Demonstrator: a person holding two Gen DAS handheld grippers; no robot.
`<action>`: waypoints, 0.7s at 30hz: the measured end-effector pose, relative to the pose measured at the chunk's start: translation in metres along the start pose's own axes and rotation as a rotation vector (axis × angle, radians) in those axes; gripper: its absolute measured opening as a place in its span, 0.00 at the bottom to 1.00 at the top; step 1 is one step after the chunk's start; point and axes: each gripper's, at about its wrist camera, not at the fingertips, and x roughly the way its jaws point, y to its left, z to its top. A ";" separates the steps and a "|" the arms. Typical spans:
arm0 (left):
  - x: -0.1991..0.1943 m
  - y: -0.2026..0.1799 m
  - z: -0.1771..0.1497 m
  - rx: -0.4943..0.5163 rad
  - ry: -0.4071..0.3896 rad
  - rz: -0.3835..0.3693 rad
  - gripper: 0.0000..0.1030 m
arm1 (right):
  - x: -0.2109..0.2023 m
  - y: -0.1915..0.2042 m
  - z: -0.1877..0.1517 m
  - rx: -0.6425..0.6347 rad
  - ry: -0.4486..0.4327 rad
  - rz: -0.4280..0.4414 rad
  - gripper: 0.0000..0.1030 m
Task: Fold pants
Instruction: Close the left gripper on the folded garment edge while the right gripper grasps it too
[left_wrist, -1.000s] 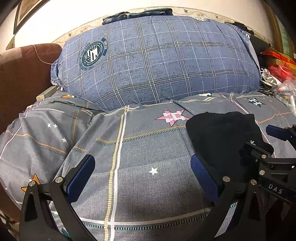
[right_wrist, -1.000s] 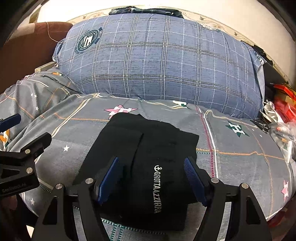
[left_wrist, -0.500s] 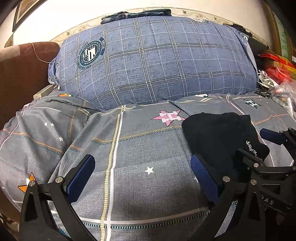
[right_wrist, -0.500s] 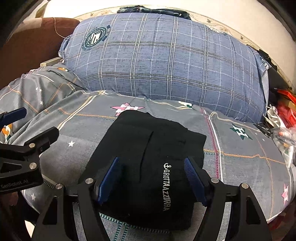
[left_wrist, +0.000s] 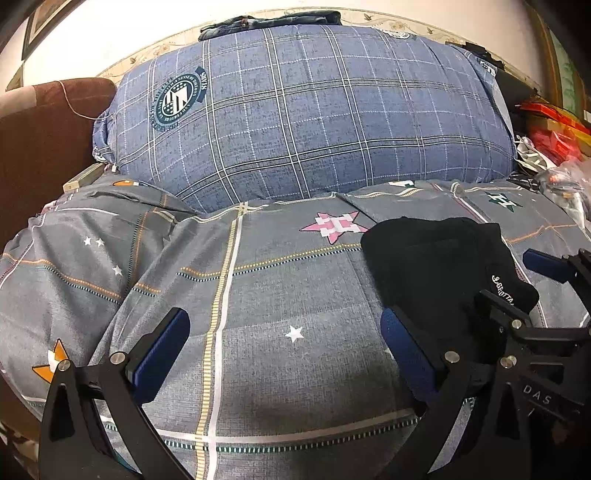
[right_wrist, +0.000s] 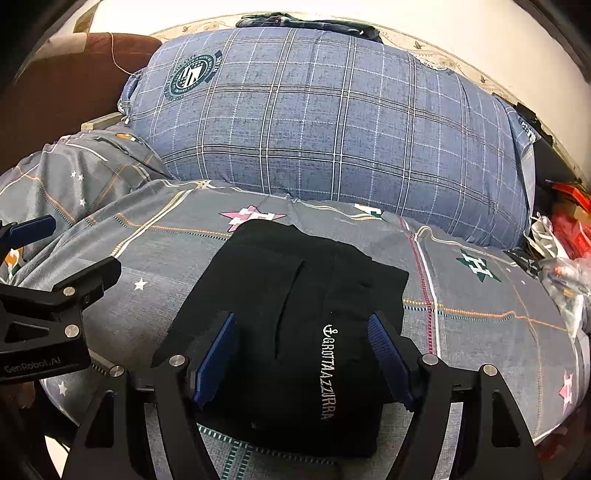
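The black pants (right_wrist: 295, 325) lie folded in a compact rectangle on the grey patterned bedspread (right_wrist: 480, 314), with white "GROTTAAZZURRA" lettering facing up. My right gripper (right_wrist: 301, 354) hovers open over their near half, empty. In the left wrist view the pants (left_wrist: 432, 273) lie to the right. My left gripper (left_wrist: 284, 350) is open and empty over bare bedspread (left_wrist: 258, 295), left of the pants. The right gripper (left_wrist: 535, 295) also shows at that view's right edge, and the left gripper (right_wrist: 55, 266) at the right wrist view's left edge.
A large blue plaid pillow (right_wrist: 332, 122) leans across the back of the bed, with dark folded clothes (right_wrist: 306, 22) on top. A brown armchair (left_wrist: 40, 140) stands at the left. Red packages and plastic bags (right_wrist: 565, 240) clutter the right edge.
Both grippers have drawn slightly back from the pants and stay open. The pants lie still.
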 end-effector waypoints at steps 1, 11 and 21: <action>0.001 -0.001 0.000 0.003 0.004 -0.007 1.00 | 0.000 -0.003 0.000 0.001 0.001 0.001 0.74; 0.034 -0.030 0.006 0.041 0.163 -0.216 1.00 | 0.021 -0.092 -0.015 0.307 0.119 0.026 0.79; 0.048 -0.040 0.001 0.004 0.225 -0.433 1.00 | 0.054 -0.111 -0.028 0.454 0.240 0.169 0.80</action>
